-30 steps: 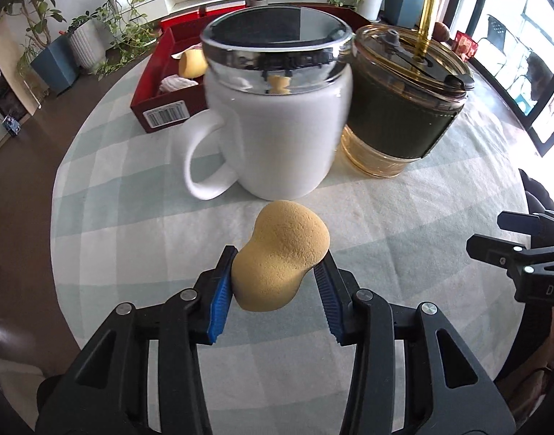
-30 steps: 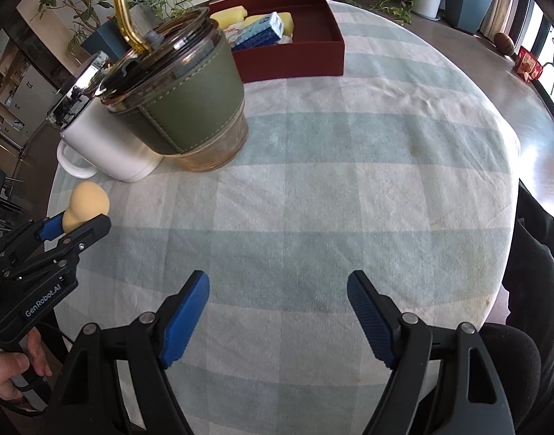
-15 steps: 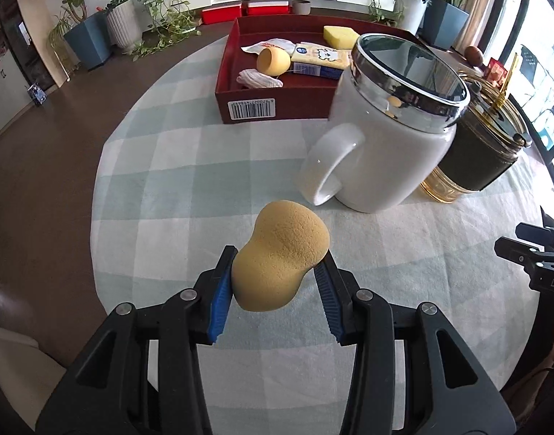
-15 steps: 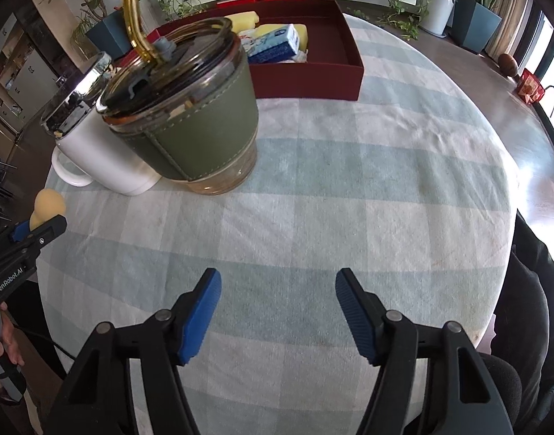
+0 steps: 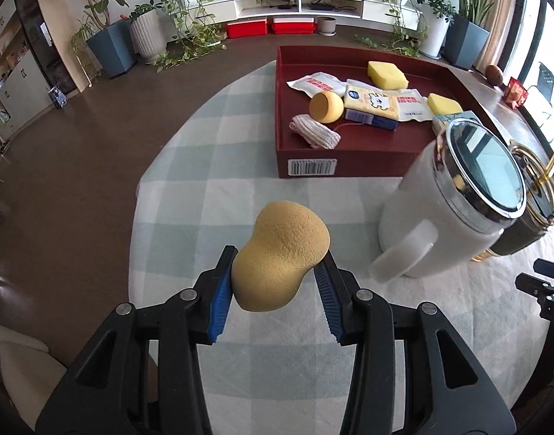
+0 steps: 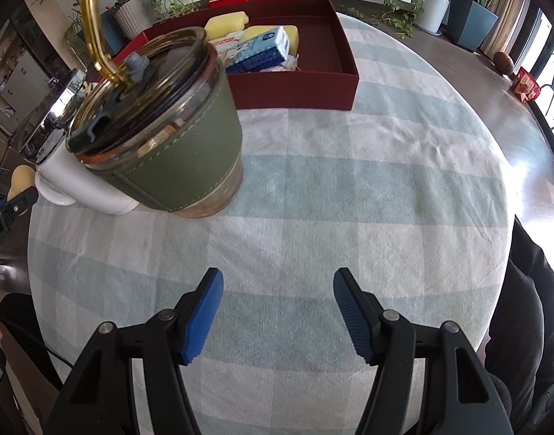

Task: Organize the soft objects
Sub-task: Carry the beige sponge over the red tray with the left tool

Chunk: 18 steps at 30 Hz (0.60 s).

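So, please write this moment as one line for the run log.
left claw: shut on beige sponge | right claw: open, has been closing, nothing between | red box: soft items inside

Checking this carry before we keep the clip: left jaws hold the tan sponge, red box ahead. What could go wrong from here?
1. The left gripper pinches the sponge only at its narrow lower end; the bulb sticks out past the jaws, so it may squirm loose.
2. The white mug and the tumbler stand close to the path to the red box; a swing right could knock them.
3. The box is already crowded, so the sponge may roll off the packets.
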Available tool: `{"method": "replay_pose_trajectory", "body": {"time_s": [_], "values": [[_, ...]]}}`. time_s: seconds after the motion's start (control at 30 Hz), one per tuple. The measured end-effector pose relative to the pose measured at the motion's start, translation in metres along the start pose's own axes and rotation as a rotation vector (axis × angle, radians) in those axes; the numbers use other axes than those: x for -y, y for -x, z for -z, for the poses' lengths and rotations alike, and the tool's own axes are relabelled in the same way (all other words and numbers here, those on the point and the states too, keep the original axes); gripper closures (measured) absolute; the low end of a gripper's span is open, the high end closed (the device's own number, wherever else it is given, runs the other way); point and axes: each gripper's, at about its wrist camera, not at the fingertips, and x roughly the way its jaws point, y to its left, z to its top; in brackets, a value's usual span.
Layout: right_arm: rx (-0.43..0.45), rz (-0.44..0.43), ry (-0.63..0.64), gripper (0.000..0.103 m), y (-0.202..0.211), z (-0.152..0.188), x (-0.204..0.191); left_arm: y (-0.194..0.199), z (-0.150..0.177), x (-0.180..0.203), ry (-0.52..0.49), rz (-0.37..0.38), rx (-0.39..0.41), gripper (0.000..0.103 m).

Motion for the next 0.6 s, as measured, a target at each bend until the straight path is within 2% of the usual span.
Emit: {"method": "replay_pose_trajectory", "body": {"time_s": [0.17,0.6], "values": [[0.002,-0.003,-0.013,0.037,-0.001,-0.012,0.007,-0.004,-0.023,-0.009,0.008,-0.020,0.020,0.062],[0.014,0.035,-0.037,0.037,-0.007,-0.046,0.039,-0.043,-0.084,0.004,-0.044,-0.038,0.023,0.062]]}}
